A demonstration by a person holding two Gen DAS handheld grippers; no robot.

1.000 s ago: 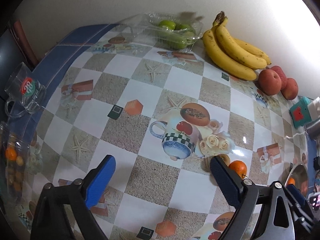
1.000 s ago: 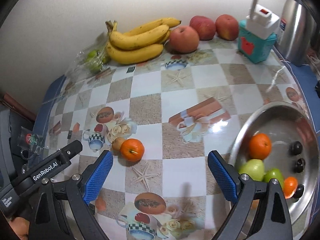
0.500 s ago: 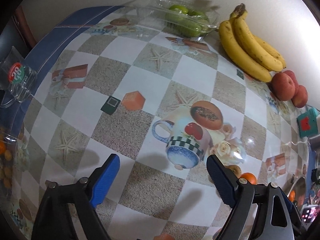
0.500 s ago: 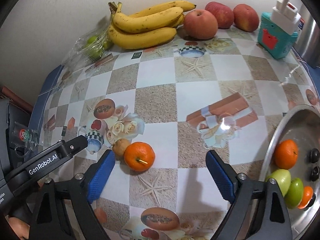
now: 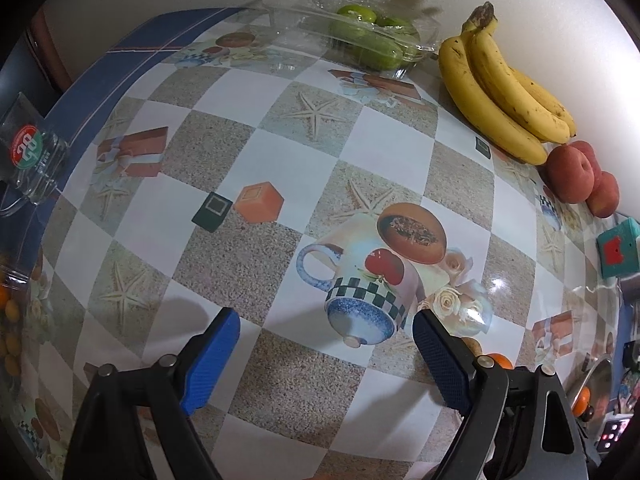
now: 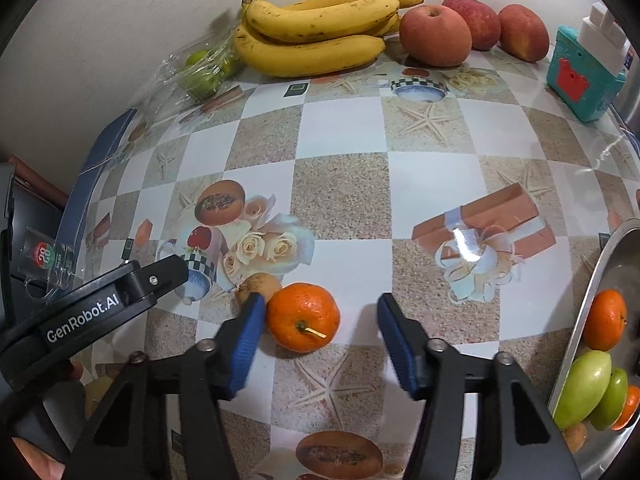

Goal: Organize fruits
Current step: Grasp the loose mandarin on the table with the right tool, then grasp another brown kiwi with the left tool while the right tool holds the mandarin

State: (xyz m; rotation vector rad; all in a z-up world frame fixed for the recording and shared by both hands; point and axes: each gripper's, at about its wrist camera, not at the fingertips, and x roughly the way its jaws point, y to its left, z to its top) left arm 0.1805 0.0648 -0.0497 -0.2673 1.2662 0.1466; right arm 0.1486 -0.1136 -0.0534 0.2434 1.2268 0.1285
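A: Left gripper (image 5: 326,328), blue pads, jaws spread wide over bare checked counter (image 5: 256,152); nothing between them.

B: Right gripper (image 6: 320,322), same blue pads, jaws closing around the round orange mandarin with a short stem (image 6: 303,317). Left pad looks just beside the peel, right pad clearly apart. Not pinched yet.

A: Where does it sit?

B: On the counter, near its front, touching a small brownish round fruit (image 6: 259,287) at its left.

A: Handling?

B: My judgement: light, firm but yielding, loose peel that bruises under a hard squeeze, and it rolls. Take it across the widest middle, pads clear of the stem, gentle pressure.

A: Counts, left to right?

B: One clear plastic pack of green fruit (image 6: 200,74), number inside unclear. One bunch of yellow bananas (image 6: 316,36), at least four. Three red apples (image 6: 435,35). In the steel bowl (image 6: 600,276) at far right: one whole mandarin, two green fruits, one orange piece partly hidden.
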